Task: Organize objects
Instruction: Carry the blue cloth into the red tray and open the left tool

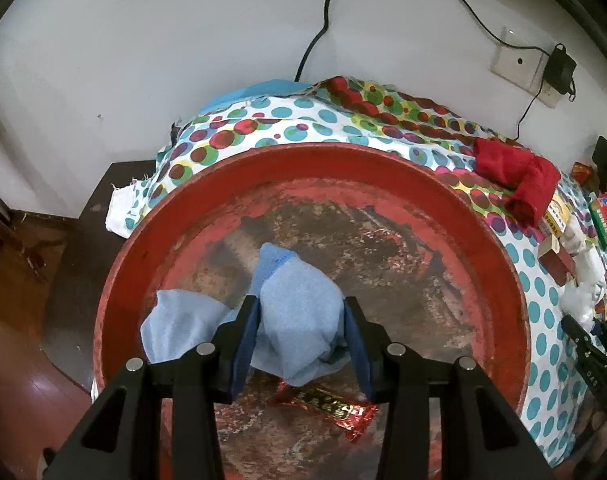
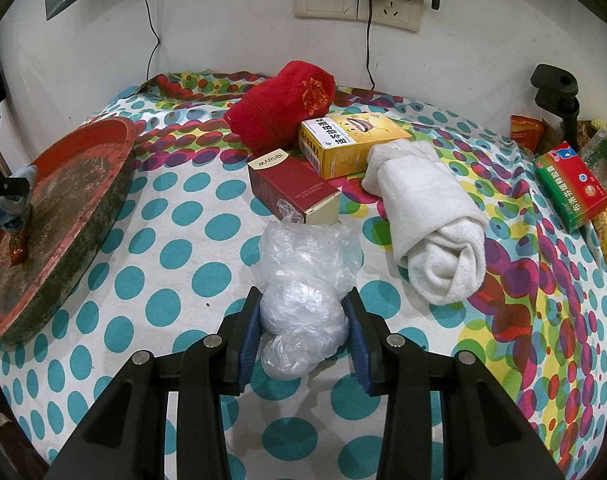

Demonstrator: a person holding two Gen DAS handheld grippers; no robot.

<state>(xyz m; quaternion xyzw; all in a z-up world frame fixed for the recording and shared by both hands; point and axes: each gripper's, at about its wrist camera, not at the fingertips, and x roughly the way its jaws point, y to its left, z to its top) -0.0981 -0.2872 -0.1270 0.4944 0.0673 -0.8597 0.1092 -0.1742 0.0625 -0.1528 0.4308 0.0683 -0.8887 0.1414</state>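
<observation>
The big red tray [image 1: 515, 280] sits at one end of the counter, on the dotted cloth [image 2: 175, 220] that covers it, and so far it has taken in very little: a small red-and-gold sweet wrapper [image 1: 335, 406] lies on its worn floor, and a pale blue cloth [image 1: 299, 320] is over the tray, gripped between the pads of the left claw [image 1: 301, 344]. I can't tell whether that cloth already touches the tray bottom or hangs just above it. So I'd judge the sorting is in its early part, with one small thing in and a second arriving.

Most of the work is left out on the cloth. The rolled white towel [image 2: 431, 224] lies nearest the right side, the red towel [image 2: 279, 104] is bundled at the back by the wall, and the yellow box [image 2: 351, 144] rests between them, touching the red towel. Just in front of it is the dark red MARUBI box [image 2: 291, 188]. A green and red box [image 2: 571, 184] sits far off at the counter's edge, among clutter I can't make out.

The right claw [image 2: 303, 332] is closed on a crumpled clear plastic bag [image 2: 303, 292], held just in front of the MARUBI box and well apart from the tray. Between bag and tray the cloth looks open; the tray's raised rim is the one thing to get over.
</observation>
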